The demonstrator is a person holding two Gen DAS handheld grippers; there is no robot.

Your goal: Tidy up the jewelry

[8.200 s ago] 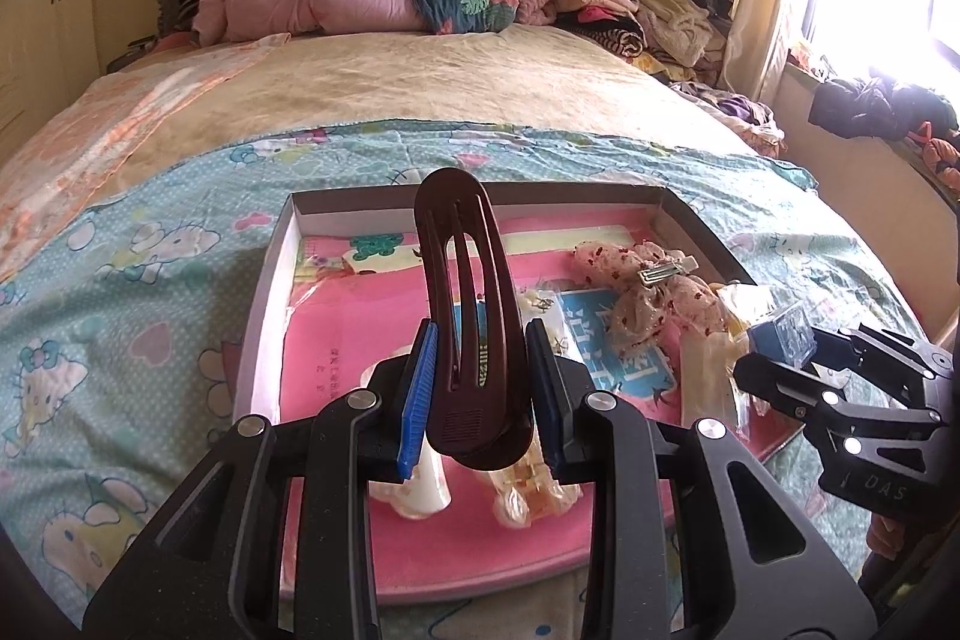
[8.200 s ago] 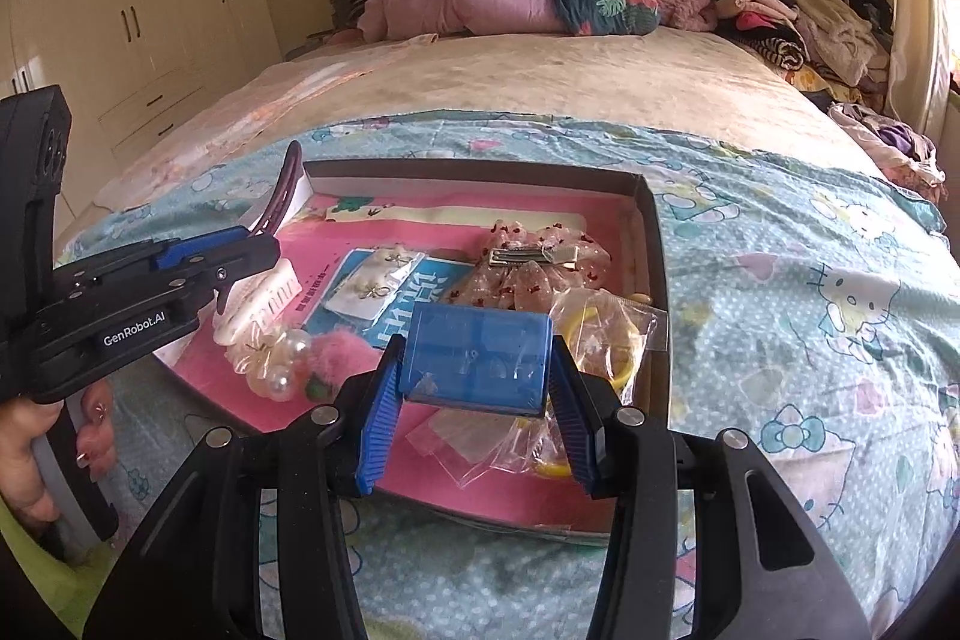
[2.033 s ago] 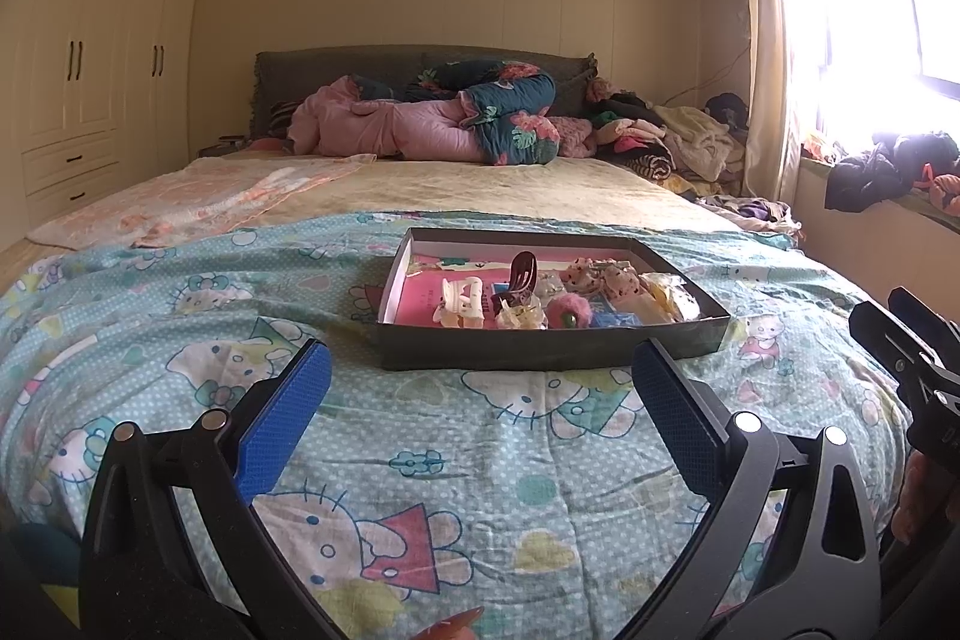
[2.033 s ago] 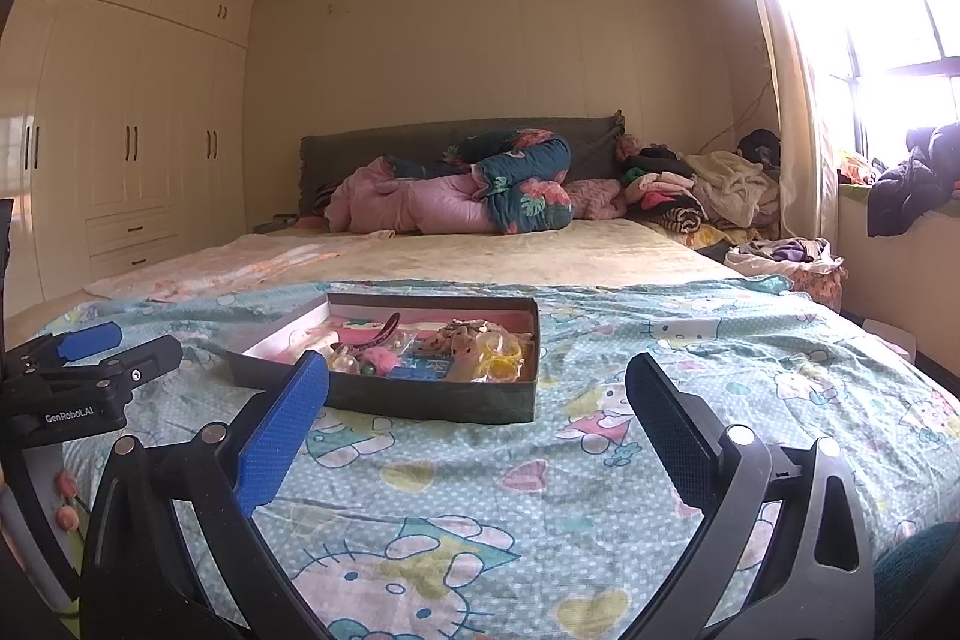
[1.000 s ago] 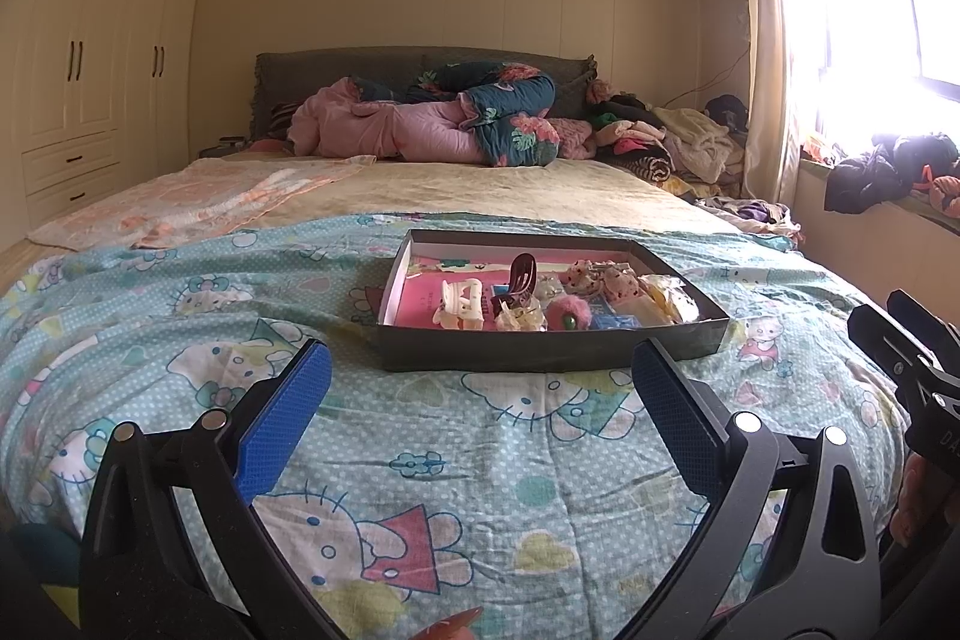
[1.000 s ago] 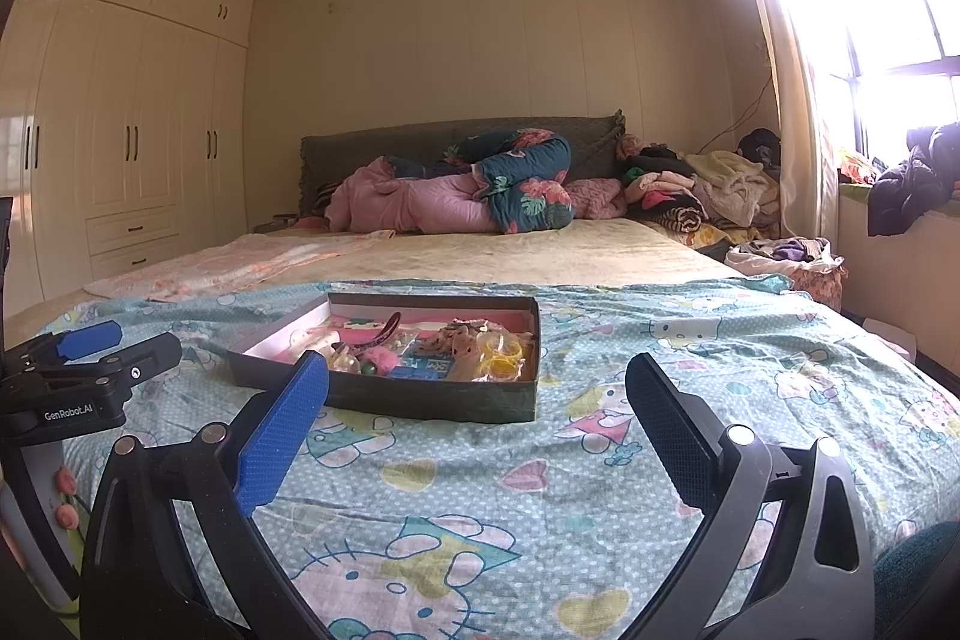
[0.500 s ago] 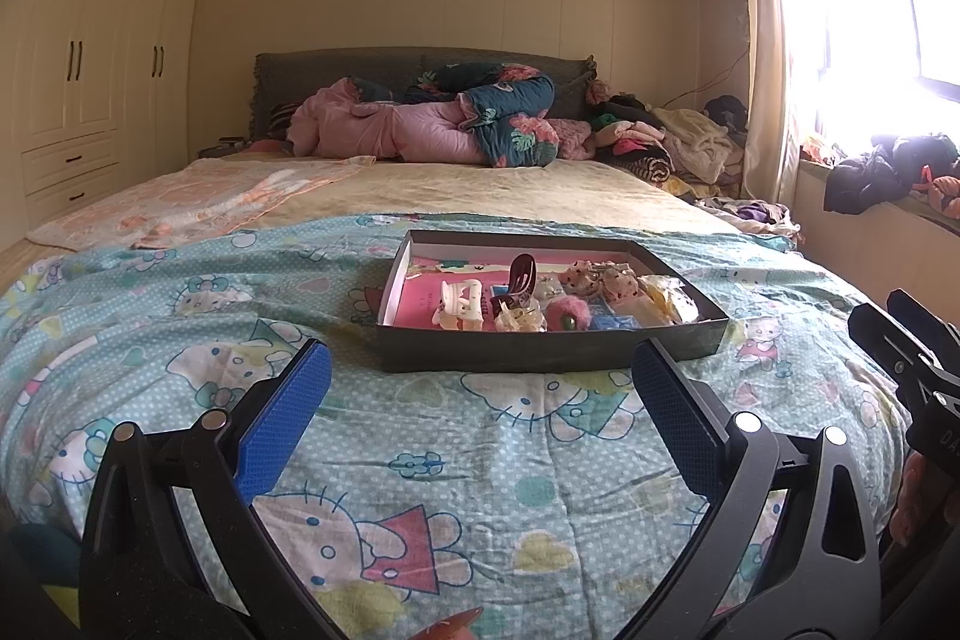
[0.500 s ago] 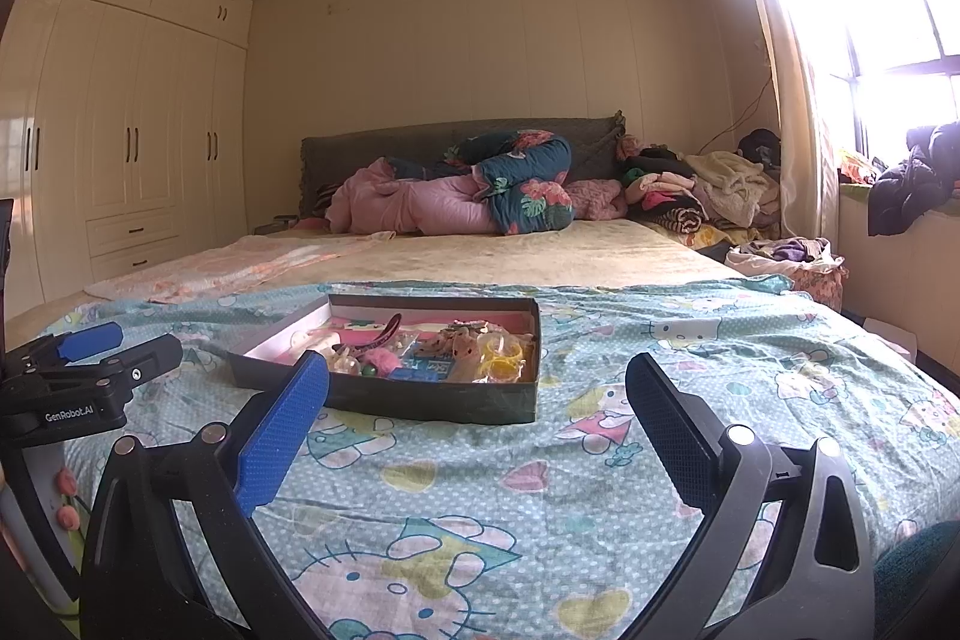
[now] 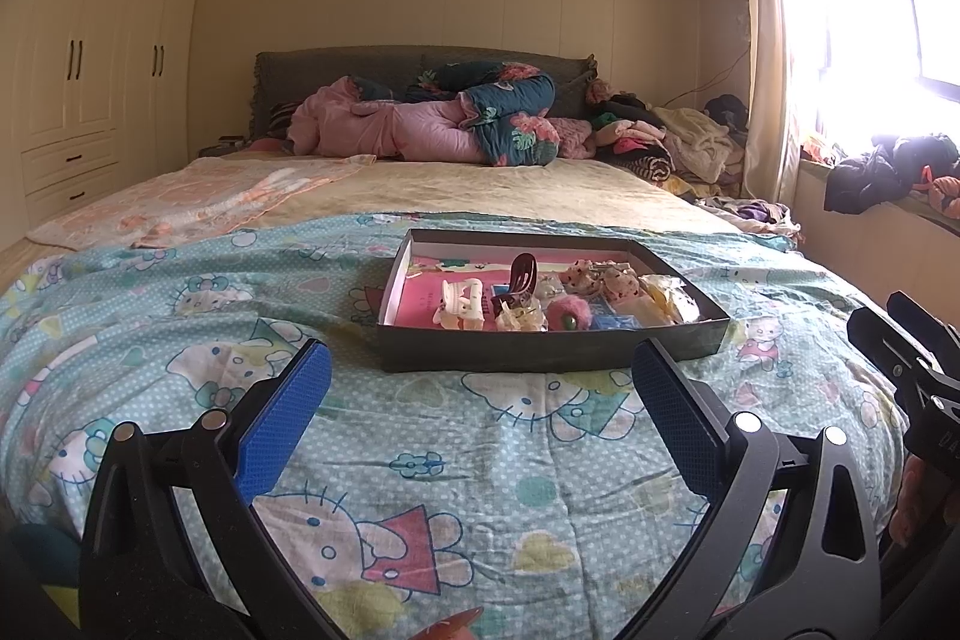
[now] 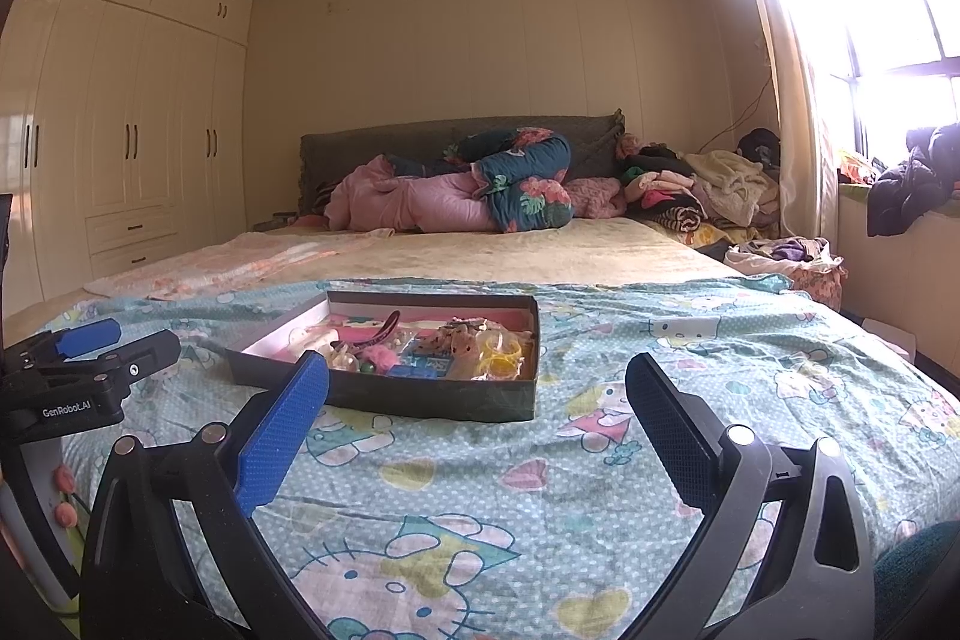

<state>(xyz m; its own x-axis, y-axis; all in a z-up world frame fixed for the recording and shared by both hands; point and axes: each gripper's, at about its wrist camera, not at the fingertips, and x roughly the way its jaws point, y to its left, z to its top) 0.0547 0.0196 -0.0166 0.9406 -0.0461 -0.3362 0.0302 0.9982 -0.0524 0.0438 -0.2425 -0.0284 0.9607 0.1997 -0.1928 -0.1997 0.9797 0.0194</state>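
A dark shallow box [image 9: 540,349] with a pink lining sits on the blue cartoon bedspread [image 9: 420,436]. It holds a dark brown hair clip [image 9: 521,274], a white claw clip [image 9: 459,301], a pink pom-pom [image 9: 564,311], a small blue case [image 9: 615,322] and floral bows [image 9: 600,274]. My left gripper [image 9: 480,406] is open and empty, well back from the box. My right gripper [image 10: 477,412] is open and empty, also back from the box [image 10: 432,397].
Pink and floral quilts [image 9: 444,124] and piled clothes [image 9: 660,142] lie at the head of the bed. A wardrobe [image 10: 120,148] lines the left wall. A window ledge with dark clothes [image 9: 888,172] is on the right.
Long ago the left gripper held the brown hair clip and the right held the blue case over the box. Both now lie in the box. Nothing has moved in the last two seconds.
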